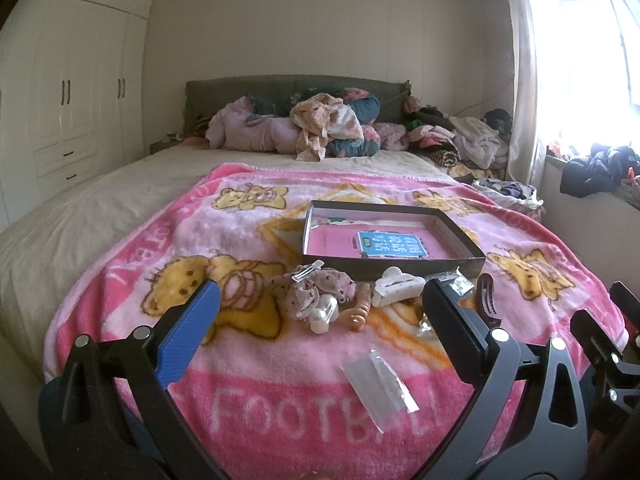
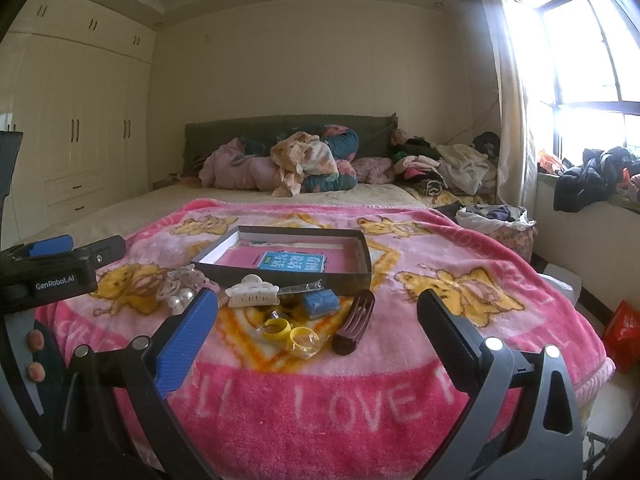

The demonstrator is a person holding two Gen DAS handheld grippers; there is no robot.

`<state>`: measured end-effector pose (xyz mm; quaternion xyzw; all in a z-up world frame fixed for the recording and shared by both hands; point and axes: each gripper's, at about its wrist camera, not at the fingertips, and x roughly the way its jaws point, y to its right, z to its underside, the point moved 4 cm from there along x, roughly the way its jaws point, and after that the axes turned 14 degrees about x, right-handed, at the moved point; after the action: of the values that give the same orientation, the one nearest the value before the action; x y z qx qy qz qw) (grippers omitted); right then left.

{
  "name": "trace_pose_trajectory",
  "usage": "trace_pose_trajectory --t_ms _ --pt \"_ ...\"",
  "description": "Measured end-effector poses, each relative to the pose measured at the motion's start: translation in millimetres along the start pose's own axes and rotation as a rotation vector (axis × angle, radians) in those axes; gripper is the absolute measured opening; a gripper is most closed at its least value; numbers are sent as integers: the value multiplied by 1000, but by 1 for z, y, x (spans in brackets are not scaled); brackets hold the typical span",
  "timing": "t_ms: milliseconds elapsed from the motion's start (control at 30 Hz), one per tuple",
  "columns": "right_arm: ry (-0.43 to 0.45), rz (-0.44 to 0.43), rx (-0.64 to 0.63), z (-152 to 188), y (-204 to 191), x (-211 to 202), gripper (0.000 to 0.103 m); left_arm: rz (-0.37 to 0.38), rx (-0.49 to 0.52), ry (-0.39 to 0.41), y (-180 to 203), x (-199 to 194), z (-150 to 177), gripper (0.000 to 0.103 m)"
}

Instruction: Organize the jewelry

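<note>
A: What lies on the bed?

B: A pink blanket with yellow bears covers the near half. On it sits a shallow dark box, open, with a pink and blue card inside. Just near of the box, a heap of hair pieces: a dotted scrunchie with a silver clip on top, a pearl clip, an orange coil tie, a white claw clip and a brown clip.

A: Anything in the way of the heap?

B: A clear bag lies alone on the blanket, nearer than the heap. The left tongs are spread wide and hold nothing; the heap shows between their tips. The right tongs are likewise spread and bare.

A: Do the two views differ?

B: The right view shows yellow rings in a clear wrap and a blue block, near of the white claw clip and left of the brown clip. In the left view those are mostly hidden behind a finger. The right view also catches the left tool at its left edge; the left view catches the right tool at its right edge.

A: And the room?

B: A bedroom. Clothes are piled at the far headboard. White wardrobes stand left, and a bright window with a curtain is right, with dark clothes on its sill.
</note>
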<state>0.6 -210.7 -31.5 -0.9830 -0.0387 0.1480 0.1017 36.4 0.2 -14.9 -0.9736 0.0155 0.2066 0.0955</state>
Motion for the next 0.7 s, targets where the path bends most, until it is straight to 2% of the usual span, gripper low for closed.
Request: trace_pose_trajectory --t_ms 700 --pt "6 -1 11 -1 2 -2 97 -3 3 4 1 0 -4 93"
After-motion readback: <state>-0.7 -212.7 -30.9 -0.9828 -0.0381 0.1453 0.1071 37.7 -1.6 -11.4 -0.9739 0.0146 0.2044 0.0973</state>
